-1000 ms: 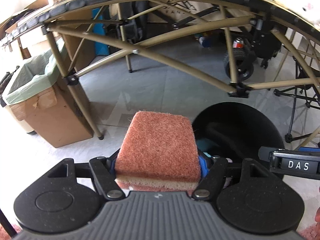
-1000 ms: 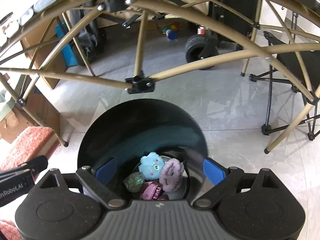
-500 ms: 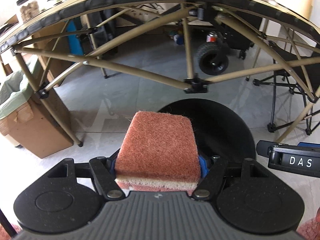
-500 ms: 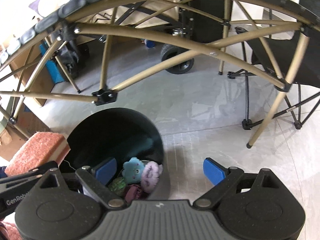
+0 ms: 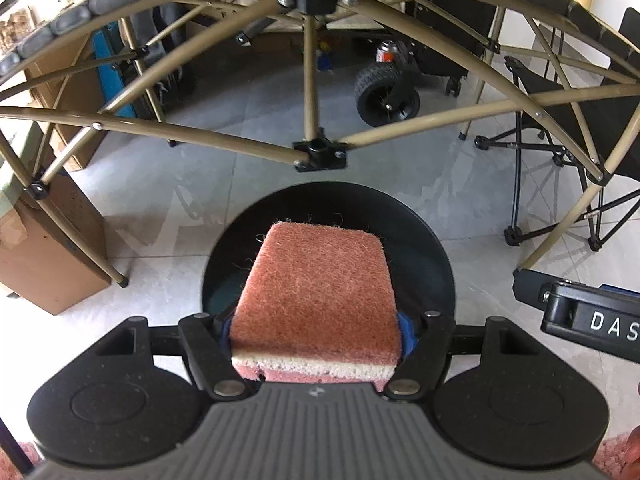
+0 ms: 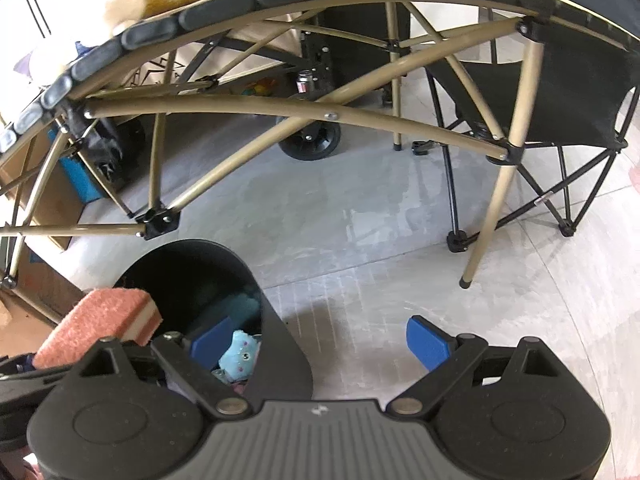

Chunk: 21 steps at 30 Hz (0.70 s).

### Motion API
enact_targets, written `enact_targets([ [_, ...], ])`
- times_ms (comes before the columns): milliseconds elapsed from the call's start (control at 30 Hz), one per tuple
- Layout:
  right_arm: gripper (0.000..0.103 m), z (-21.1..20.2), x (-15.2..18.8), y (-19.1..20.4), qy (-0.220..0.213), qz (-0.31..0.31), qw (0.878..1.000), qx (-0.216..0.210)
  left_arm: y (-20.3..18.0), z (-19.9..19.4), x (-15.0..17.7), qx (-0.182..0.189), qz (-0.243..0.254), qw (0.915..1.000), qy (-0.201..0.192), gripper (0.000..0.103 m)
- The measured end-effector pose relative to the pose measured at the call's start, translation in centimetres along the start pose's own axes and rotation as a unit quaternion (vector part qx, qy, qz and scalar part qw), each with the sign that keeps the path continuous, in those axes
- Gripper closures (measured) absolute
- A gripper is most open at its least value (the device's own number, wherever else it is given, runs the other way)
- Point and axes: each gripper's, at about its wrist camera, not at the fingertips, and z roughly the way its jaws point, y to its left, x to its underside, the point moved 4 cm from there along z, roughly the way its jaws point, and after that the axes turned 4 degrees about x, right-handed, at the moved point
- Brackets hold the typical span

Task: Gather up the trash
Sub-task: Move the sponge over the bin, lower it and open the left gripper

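both wrist views angled steeply down, close above shared black bin (image 5: pixel 436 248); sponge (image 6: pixel 96 324) shared

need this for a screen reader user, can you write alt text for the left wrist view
The left gripper holds a pink scouring sponge between its blue-padded fingers, directly above an open round black trash bin on a grey tiled floor. Beyond stand a tan folding table frame, a cardboard box at left and a black folding chair at right.
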Motion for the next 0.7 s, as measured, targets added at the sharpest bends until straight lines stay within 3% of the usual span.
enact_targets([
  [700, 0.009, -0.1, 0.3, -2.2, -0.003, 0.03, 0.999, 0.019, -2.1, 4.0, 0.0, 0.011, -0.042, 0.9953, 0.087, 0.032],
])
